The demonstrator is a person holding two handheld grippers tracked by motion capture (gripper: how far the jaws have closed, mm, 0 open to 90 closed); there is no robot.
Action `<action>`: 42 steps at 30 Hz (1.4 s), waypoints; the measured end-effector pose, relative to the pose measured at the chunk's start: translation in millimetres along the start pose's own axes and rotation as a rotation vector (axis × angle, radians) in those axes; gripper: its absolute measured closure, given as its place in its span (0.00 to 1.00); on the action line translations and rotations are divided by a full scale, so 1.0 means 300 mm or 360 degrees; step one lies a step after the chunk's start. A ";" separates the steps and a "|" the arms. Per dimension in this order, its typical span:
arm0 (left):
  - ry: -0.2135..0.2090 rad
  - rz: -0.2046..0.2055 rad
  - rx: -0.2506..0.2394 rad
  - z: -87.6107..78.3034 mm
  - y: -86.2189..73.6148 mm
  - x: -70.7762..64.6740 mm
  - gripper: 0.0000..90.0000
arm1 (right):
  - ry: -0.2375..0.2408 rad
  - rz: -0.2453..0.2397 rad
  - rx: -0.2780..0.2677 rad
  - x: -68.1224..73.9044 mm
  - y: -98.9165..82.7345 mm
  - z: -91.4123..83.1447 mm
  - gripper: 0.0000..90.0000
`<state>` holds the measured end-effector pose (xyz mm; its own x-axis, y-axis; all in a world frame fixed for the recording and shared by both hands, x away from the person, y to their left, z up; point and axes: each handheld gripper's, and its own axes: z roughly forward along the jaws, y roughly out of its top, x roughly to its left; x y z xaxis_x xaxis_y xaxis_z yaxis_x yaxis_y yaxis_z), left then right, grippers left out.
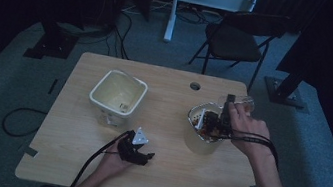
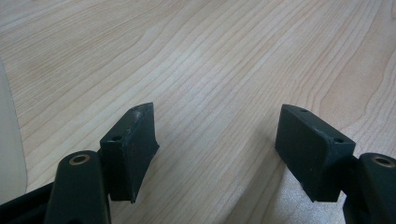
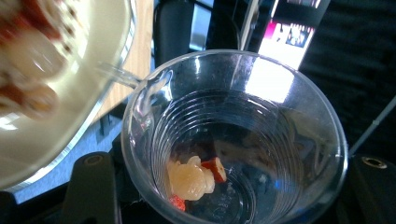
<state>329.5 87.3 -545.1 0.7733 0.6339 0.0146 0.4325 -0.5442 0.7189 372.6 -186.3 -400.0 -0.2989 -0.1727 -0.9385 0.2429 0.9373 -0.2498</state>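
Right gripper (image 1: 227, 104) fingers clamped a clear plastic cup (image 3: 233, 140), tilted, its rim just over the edge of the cream bowl (image 1: 195, 114). Pale and red pieces (image 3: 194, 179) sat at the cup's bottom; more filled the bowl. Left gripper (image 2: 217, 149) jaws stood apart, nothing between, over bare table (image 2: 224, 60) near the front edge. Square container (image 1: 118, 93) stood beyond it, open wood between.

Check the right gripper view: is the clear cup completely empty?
No, the clear plastic cup holds a pale lumpy piece and small red bits at its bottom.
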 end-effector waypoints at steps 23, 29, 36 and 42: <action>-0.0001 0.0002 0.0000 0.000 0.000 -0.001 0.33 | 0.0001 0.0022 0.0007 0.012 0.010 0.001 0.37; -0.0001 0.0002 0.0000 0.000 0.000 -0.001 0.33 | 0.0002 0.0050 0.0008 0.002 0.000 0.007 0.37; -0.0001 0.0002 -0.0001 0.000 0.000 -0.001 0.33 | 0.0004 0.0049 0.0006 0.003 -0.001 0.007 0.37; 0.0000 0.0003 -0.0002 0.001 0.000 -0.001 0.33 | 0.0034 0.0054 -0.0012 0.015 -0.006 0.009 0.37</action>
<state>329.3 87.0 -545.2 0.7742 0.6328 0.0161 0.4304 -0.5450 0.7195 373.3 -189.7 -404.4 -0.3102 -0.1343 -0.9411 0.2462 0.9448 -0.2160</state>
